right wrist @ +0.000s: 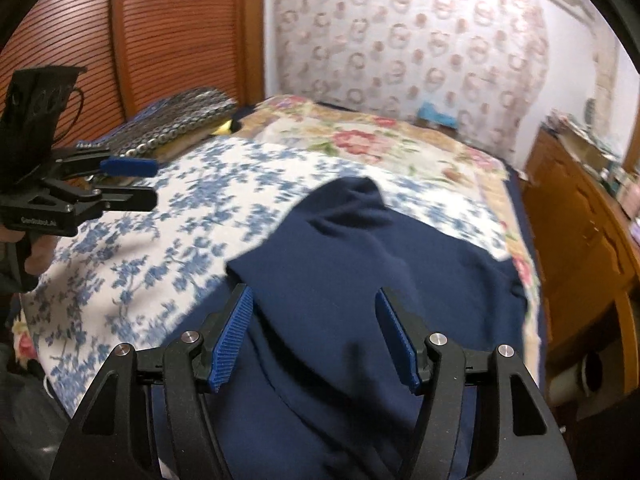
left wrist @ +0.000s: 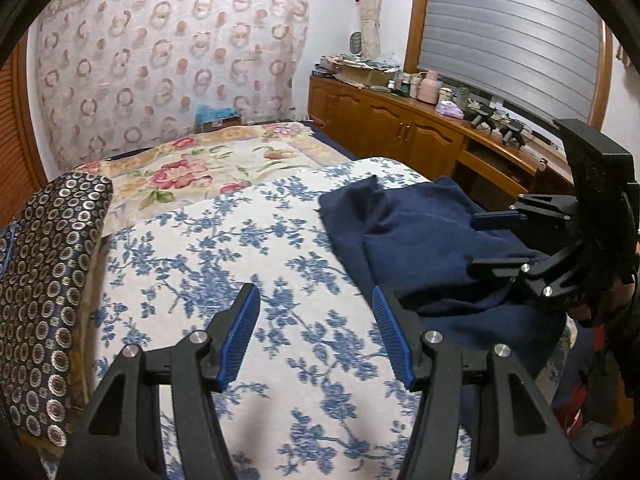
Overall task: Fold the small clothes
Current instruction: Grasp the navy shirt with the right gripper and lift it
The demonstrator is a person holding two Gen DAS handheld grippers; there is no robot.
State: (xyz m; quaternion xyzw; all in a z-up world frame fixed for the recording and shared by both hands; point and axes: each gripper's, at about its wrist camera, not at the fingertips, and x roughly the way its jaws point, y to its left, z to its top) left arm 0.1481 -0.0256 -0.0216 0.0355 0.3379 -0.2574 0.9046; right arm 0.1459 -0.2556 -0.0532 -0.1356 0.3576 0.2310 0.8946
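Navy garment (right wrist: 360, 264) lay rumpled on the blue-flowered bedspread (left wrist: 224, 264), near the bed's edge. Both the left gripper (left wrist: 316, 312) and right gripper (right wrist: 316, 312) had fingers apart, holding nothing. Pinching only one bunched layer could drag it crooked.

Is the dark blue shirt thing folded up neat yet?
Not neatly: the navy blue knit garment lies rumpled on the floral bedspread, one end humped up.

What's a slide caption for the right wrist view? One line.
Open right claw over a rumpled navy garment on a blue-floral bedspread.
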